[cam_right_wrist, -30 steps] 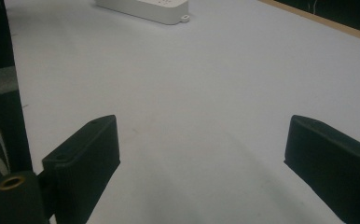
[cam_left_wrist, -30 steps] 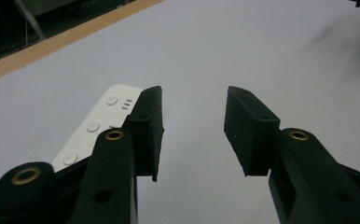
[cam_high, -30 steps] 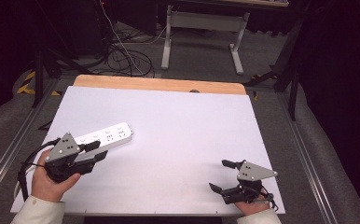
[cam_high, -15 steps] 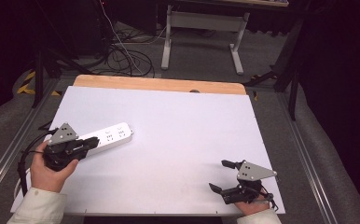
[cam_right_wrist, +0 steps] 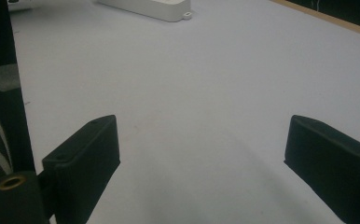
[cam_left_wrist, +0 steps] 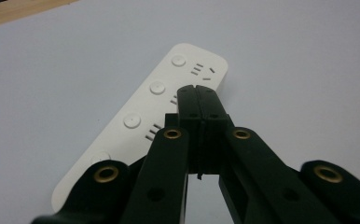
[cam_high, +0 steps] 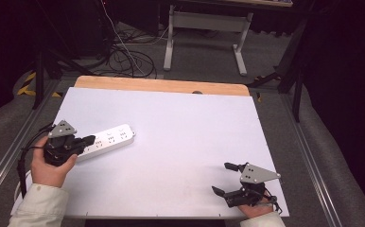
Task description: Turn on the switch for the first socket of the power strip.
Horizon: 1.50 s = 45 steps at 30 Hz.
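A white power strip [cam_high: 110, 137] lies slantwise on the left part of the white table [cam_high: 185, 123]. My left gripper [cam_high: 90, 140] is over the strip's near-left end. Its jaws have just been closing and are now shut, with nothing between them. In the left gripper view the joined tips [cam_left_wrist: 197, 91] hover over the power strip [cam_left_wrist: 136, 116], whose round buttons and sockets face up. My right gripper [cam_high: 222, 178] rests near the front right edge, open and empty. In the right gripper view, the right gripper [cam_right_wrist: 201, 158] has bare table between its jaws and the power strip [cam_right_wrist: 145, 7] lies far off.
A wooden strip [cam_high: 161, 85] runs along the table's far edge. Behind it, cables [cam_high: 124, 56] lie on the floor and a desk frame [cam_high: 204, 28] stands. Grey padding [cam_high: 327, 156] runs along both sides of the table.
The left gripper's jaws have gone from open to shut. The left hand has shifted a little away from the front edge, onto the strip's end. The right gripper has not moved.
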Each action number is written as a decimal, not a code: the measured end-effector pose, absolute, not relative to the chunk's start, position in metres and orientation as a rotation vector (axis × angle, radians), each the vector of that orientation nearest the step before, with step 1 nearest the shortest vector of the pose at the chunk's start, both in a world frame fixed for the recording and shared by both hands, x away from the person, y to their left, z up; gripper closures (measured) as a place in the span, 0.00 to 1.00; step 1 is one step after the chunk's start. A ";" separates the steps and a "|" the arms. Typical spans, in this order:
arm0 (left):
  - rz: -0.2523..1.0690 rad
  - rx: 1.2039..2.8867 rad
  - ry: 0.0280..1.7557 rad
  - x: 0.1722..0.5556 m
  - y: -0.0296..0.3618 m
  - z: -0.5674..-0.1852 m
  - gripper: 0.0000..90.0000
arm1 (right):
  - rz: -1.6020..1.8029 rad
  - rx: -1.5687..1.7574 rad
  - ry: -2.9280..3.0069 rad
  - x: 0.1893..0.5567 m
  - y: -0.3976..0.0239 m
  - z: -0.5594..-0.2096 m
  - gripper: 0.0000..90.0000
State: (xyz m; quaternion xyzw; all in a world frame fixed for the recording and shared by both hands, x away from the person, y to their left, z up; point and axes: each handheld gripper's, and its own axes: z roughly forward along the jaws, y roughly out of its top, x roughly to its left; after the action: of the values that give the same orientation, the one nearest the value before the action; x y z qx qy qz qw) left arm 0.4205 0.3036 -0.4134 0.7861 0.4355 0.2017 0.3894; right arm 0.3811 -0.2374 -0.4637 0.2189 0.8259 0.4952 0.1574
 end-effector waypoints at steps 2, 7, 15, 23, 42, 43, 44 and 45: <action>0.533 1.992 1.107 0.423 0.307 -0.416 1.00 | 1.414 0.626 2.364 0.381 -0.237 -0.464 0.12; 0.575 1.981 1.096 0.426 0.315 -0.426 1.00 | 1.417 0.626 2.366 0.382 -0.237 -0.464 0.12; 0.605 1.987 1.115 0.430 0.323 -0.437 1.00 | 1.419 0.626 2.367 0.381 -0.238 -0.464 0.12; 0.620 2.000 1.156 0.435 0.329 -0.446 1.00 | 1.414 0.627 2.370 0.381 -0.237 -0.464 0.12; 0.645 2.044 1.226 0.447 0.333 -0.461 1.00 | 1.409 0.624 2.374 0.381 -0.237 -0.465 0.12; 0.645 2.047 1.230 0.447 0.334 -0.461 1.00 | 1.409 0.624 2.375 0.381 -0.237 -0.465 0.12; 0.650 2.047 1.231 0.447 0.334 -0.462 1.00 | 1.409 0.624 2.374 0.381 -0.237 -0.465 0.12; 0.654 2.052 1.231 0.448 0.334 -0.463 1.00 | 1.411 0.623 2.374 0.381 -0.237 -0.465 0.12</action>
State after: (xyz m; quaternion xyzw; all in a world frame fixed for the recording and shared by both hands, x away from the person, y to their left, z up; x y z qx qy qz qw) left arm 0.4476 0.3340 -0.4627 0.7824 0.4695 0.2494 0.3245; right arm 0.3811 -0.2373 -0.4649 0.2175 0.8284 0.4925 0.1545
